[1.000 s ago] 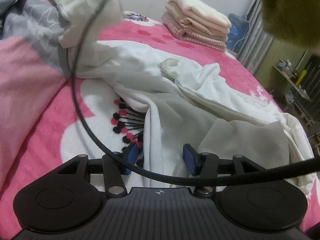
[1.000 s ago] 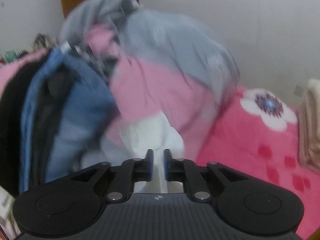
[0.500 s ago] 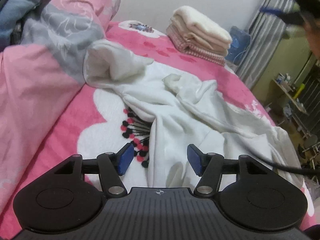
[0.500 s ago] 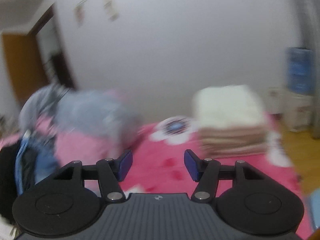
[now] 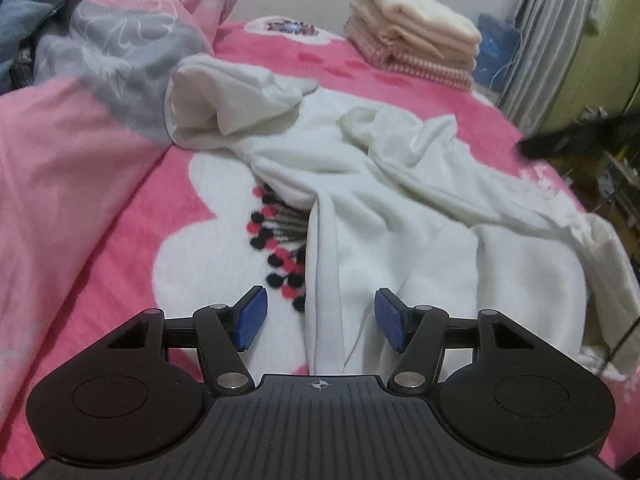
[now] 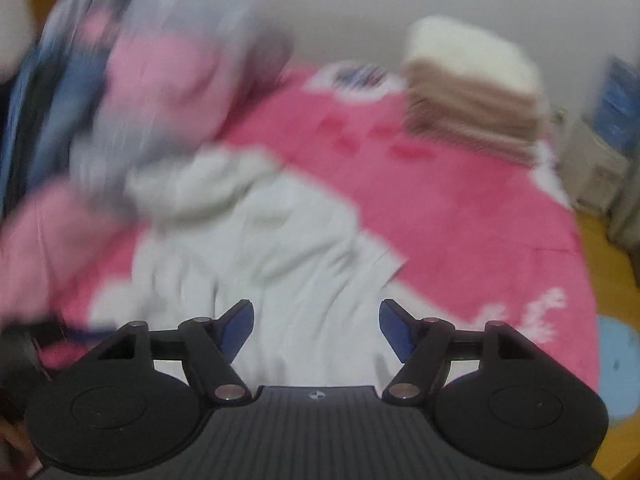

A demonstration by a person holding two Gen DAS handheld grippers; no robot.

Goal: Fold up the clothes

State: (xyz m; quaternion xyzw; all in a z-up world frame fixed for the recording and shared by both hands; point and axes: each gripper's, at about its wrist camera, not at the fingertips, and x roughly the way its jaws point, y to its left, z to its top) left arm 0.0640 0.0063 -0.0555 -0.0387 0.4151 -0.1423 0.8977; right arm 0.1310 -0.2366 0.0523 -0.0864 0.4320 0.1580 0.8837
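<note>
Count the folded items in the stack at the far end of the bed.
3 that I can tell apart in the stack: a cream one on top, a beige one under it, and a pink checked one at the bottom. Thinner layers may be hidden between them.

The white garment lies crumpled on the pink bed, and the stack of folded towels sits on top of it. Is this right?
Not quite. The stack of folded towels sits apart from the white garment, farther back on the pink bed, as the left wrist view shows. The garment is indeed crumpled.
</note>
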